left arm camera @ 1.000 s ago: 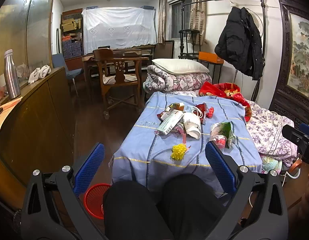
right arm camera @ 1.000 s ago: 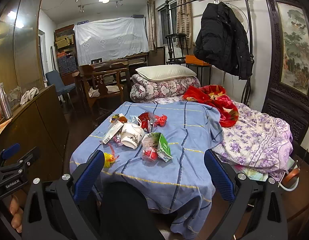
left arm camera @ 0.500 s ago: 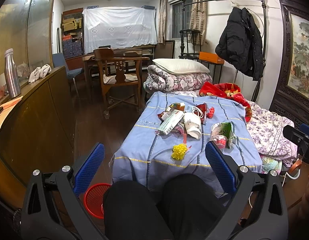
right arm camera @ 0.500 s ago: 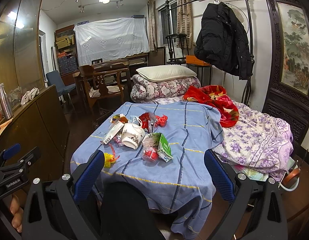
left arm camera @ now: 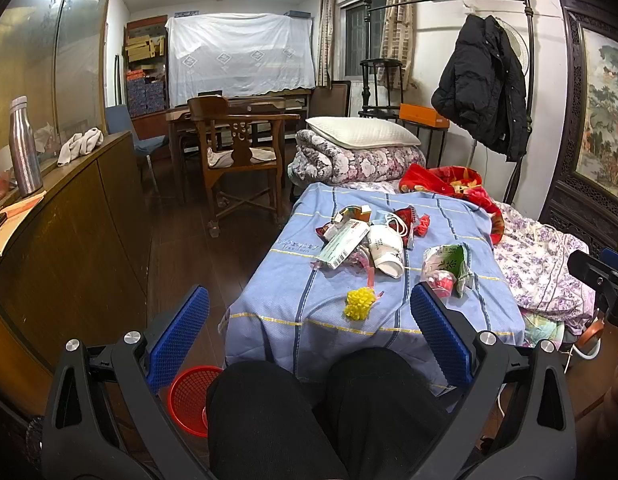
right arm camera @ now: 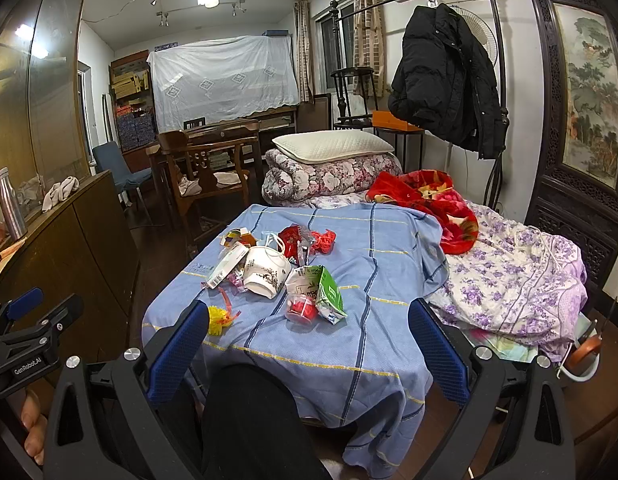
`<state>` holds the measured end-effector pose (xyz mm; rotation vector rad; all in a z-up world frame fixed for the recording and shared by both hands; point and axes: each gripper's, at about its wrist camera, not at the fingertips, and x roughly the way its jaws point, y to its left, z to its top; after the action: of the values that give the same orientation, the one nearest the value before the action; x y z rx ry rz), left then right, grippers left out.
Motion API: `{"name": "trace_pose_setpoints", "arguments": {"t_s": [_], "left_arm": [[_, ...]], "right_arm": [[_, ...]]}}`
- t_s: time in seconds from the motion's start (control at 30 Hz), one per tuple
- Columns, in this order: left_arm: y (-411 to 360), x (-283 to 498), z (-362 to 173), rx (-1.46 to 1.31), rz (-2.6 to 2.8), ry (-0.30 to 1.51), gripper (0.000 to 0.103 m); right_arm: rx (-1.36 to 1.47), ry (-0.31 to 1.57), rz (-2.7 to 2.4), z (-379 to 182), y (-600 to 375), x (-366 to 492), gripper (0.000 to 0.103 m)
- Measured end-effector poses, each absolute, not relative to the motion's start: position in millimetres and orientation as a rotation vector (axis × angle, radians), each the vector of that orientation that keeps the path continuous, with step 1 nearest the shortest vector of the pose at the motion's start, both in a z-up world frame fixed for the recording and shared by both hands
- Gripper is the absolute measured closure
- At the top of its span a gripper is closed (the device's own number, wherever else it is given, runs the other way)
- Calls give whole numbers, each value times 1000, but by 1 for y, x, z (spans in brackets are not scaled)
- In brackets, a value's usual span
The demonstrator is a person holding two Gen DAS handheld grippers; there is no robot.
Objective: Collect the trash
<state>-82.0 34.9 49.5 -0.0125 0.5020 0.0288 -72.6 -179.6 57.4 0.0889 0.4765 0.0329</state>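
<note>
On blue cloth [left arm camera: 309,312], a jumble of crumpled wrappers [left arm camera: 447,266], yellow pompom [left arm camera: 359,302].

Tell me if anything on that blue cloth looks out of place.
Yes: a white patterned cup lies tipped on its side among wrappers, with a green carton crumpled beside it. Both grippers are open and holding nothing.

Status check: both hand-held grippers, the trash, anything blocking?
Left hand-held gripper open, empty. Right hand-held gripper open, empty. Trash pile untouched on blue cloth; red basket on the floor. Person's knees sit between grippers and pile.
</note>
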Motion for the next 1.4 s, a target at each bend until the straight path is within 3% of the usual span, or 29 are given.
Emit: {"name": "trace_pose_setpoints", "arguments": {"t_s": [0.6, 1.13, 1.4], "left_arm": [[41, -59, 25, -12, 55, 585, 6], [89, 32, -62, -72, 148, 823, 6], [42, 64, -77, -16, -66, 839, 6]], "right_arm": [[115, 545, 44, 38, -184, -47, 6], [205, 732, 117, -62, -219, 65, 6], [258, 697, 142, -70, -211, 126, 6]]}}
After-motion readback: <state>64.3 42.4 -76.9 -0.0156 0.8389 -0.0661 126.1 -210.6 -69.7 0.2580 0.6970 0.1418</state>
